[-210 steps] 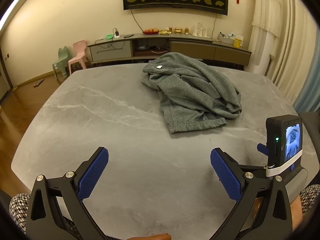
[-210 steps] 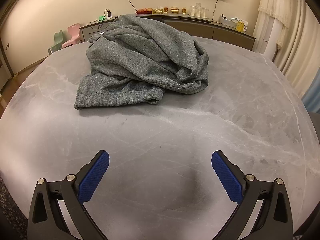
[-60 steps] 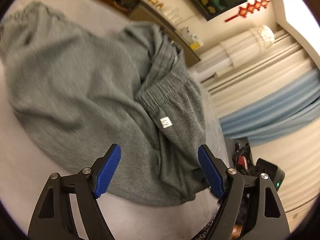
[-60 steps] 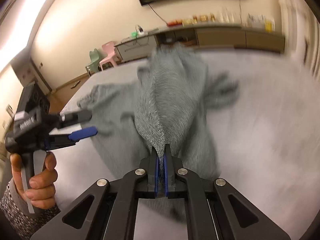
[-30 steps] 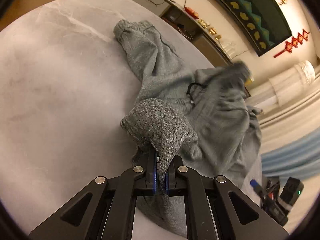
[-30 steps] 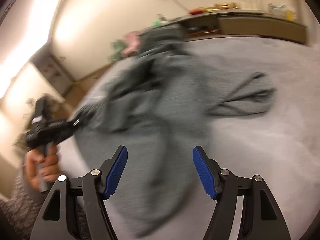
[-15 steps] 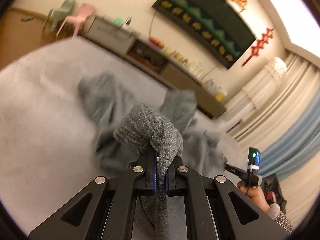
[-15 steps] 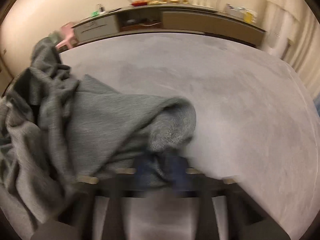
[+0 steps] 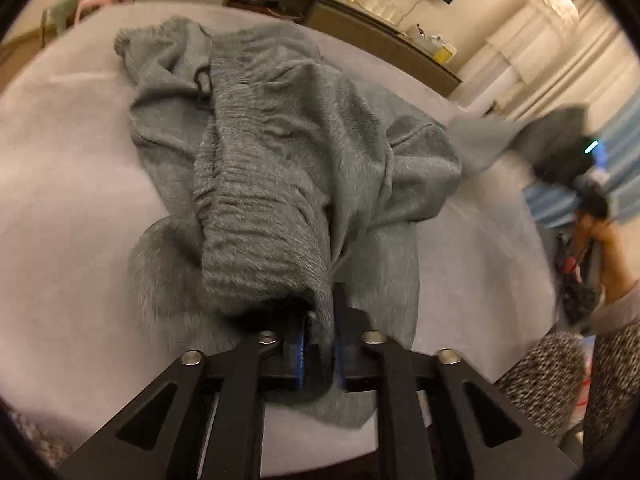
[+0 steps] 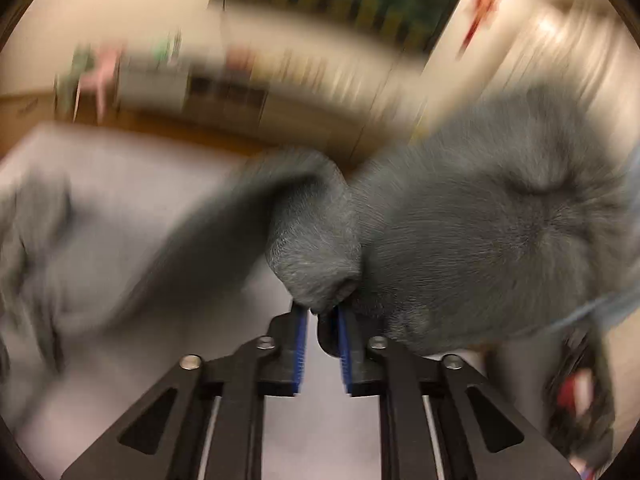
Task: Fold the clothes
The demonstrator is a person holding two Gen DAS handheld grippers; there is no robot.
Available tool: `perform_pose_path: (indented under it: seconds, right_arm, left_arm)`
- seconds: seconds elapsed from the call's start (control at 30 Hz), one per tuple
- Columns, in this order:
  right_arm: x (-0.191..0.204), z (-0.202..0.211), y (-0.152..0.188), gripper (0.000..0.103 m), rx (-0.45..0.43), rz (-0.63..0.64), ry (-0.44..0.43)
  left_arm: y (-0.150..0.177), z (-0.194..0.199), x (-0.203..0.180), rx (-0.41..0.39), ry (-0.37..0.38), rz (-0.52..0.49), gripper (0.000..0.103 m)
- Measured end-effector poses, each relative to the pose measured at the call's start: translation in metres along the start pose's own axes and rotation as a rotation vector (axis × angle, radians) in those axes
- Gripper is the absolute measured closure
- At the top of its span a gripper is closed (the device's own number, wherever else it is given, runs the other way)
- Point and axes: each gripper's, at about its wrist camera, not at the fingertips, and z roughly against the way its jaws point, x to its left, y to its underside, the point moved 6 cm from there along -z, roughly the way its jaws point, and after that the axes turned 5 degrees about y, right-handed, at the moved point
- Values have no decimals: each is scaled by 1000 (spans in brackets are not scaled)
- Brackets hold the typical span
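Grey knit trousers [image 9: 280, 152] lay crumpled across the middle of the worktop [image 9: 60, 200], reaching toward its far edge. At the near edge, the left gripper [image 9: 320, 354] had the elastic waistband between its jaws, which were opening, the cloth not yet fallen free. Off the right edge, the right gripper [image 10: 322, 316] was blurred; its jaws were opening too, a fold of cloth resting at their tips.
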Motion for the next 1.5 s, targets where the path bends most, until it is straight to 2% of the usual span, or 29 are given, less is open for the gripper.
perform_pose_path:
  seconds: [0.03,0.07,0.1,0.13,0.17,0.2,0.23,0.27,0.33,0.37,0.43,0.47,0.53,0.6,0.7,0.8,0.87,1.0,1.1,1.17,1.33,1.37,1.4,1.43,1.47,1.5]
  right_arm:
    - [4,-26,30,74,75,-54,-38]
    - [7,-37,52,72,91,-120,-83]
    - [9,-47,72,69,100,-187,-129]
    - [12,-56,90,60,128,-244,-168]
    - [15,-60,103,60,181,-279,-189]
    - [19,-59,102,59,179,-303,-232]
    - [23,-53,93,56,128,-300,-280]
    - [26,-47,84,44,85,-285,-281]
    - [33,-41,72,30,24,-261,-280]
    - [38,-41,69,29,8,-257,-285]
    - [47,-34,97,29,30,-232,-326]
    - [57,-42,95,29,37,-215,-339]
    - [71,-37,104,29,36,-172,-346]
    - [83,-34,103,29,30,-145,-363]
    - [87,-15,106,29,10,-124,-423]
    - [97,-7,103,29,2,-97,-471]
    - [96,1,93,29,-4,-89,-493]
    - [52,-9,52,23,-62,-148,-390]
    - [28,-43,31,23,-29,-235,-367]
    - [20,-61,31,23,-8,-250,-349]
    - [2,-99,36,23,36,-261,-302]
    - [4,-102,36,23,35,-239,-288]
    - [6,-106,35,23,32,-216,-273]
    - [7,-109,34,23,30,-193,-258]
    - [11,-114,34,25,36,-163,-249]
    - [13,-119,35,33,51,-147,-244]
  left_arm:
    - [1,13,-2,-23,-1,-7,46]
    - [0,31,-2,-64,0,-4,33]
    - [0,48,-1,-105,5,2,30]
    - [-2,63,3,-143,19,16,27]
    - [-5,78,7,-178,39,32,21]
    - [-11,88,13,-204,72,57,19]
    - [-19,88,20,-215,88,81,17]
    - [-31,84,29,-210,76,108,17]
    - [-55,71,48,-195,50,162,17]
    - [-68,55,59,-166,38,188,17]
    - [-91,13,77,-83,36,238,17]
    - [-98,-5,84,-45,6,257,17]
    - [-106,-31,85,7,-32,267,17]
    - [-103,-38,76,21,-9,258,17]
    - [-98,-33,67,-7,-13,206,17]
    - [-116,-23,70,-24,-134,142,17]
    - [-141,-13,70,-48,-179,104,17]
    - [-214,-18,58,-70,-232,10,17]
    - [-255,-47,39,-42,-277,-72,17]
    - [-269,-76,28,-1,-308,-129,17]
    - [-271,-161,15,135,-434,-235,17]
    - [-268,-173,17,141,-488,-270,19]
    - [-266,-183,20,147,-544,-303,32]
    - [-263,-182,27,140,-582,-313,98]
    - [-265,-171,33,110,-561,-273,95]
    - [-266,-160,39,80,-540,-233,95]
